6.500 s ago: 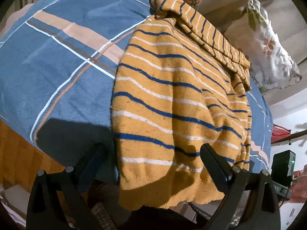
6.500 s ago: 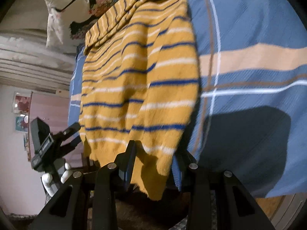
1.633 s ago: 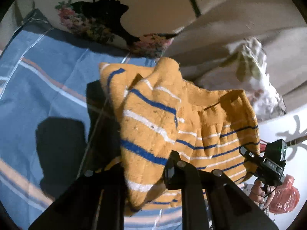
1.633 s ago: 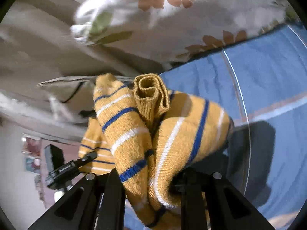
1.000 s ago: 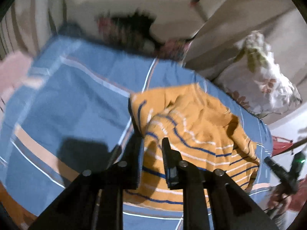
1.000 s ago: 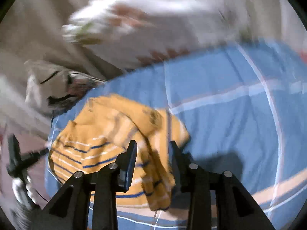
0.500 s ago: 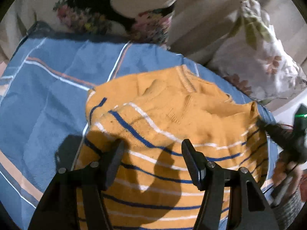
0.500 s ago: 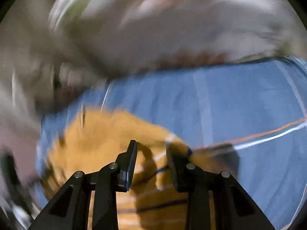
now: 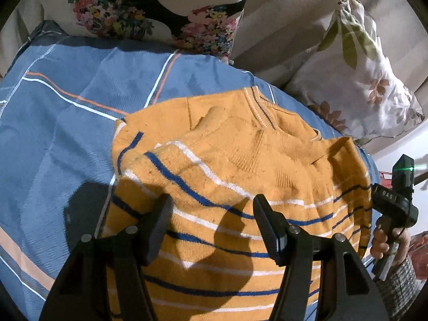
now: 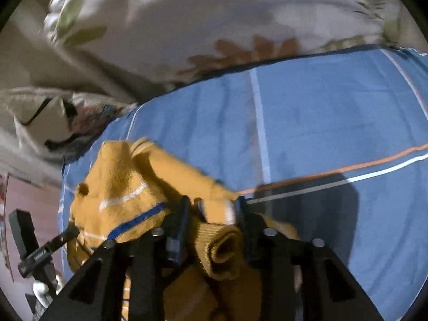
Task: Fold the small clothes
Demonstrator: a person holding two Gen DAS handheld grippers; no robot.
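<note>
A mustard-yellow sweater [image 9: 230, 176] with blue and white stripes lies folded over on the blue bedspread [image 9: 67, 123]. My left gripper [image 9: 211, 208] is open and empty, hovering just above the sweater's striped part. In the right wrist view my right gripper [image 10: 211, 208] has its jaws partly apart around a bunched edge of the sweater [image 10: 128, 195]; a rolled cuff [image 10: 222, 248] sits between the fingers. The view is blurred, so I cannot tell whether it grips the cloth. The right gripper's handle and the hand holding it show at the right edge of the left wrist view [image 9: 393, 206].
A dark floral pillow [image 9: 149, 8] and a white leaf-print pillow [image 9: 363, 80] lie at the head of the bed. The bedspread [image 10: 321, 123] has white and orange stripes. A woven basket [image 9: 398, 289] stands beyond the bed's right side.
Both grippers carried the sweater's hem up over its top, folding it. The left gripper let go, opened wide and pulled back. The right gripper moved low onto the sweater's edge.
</note>
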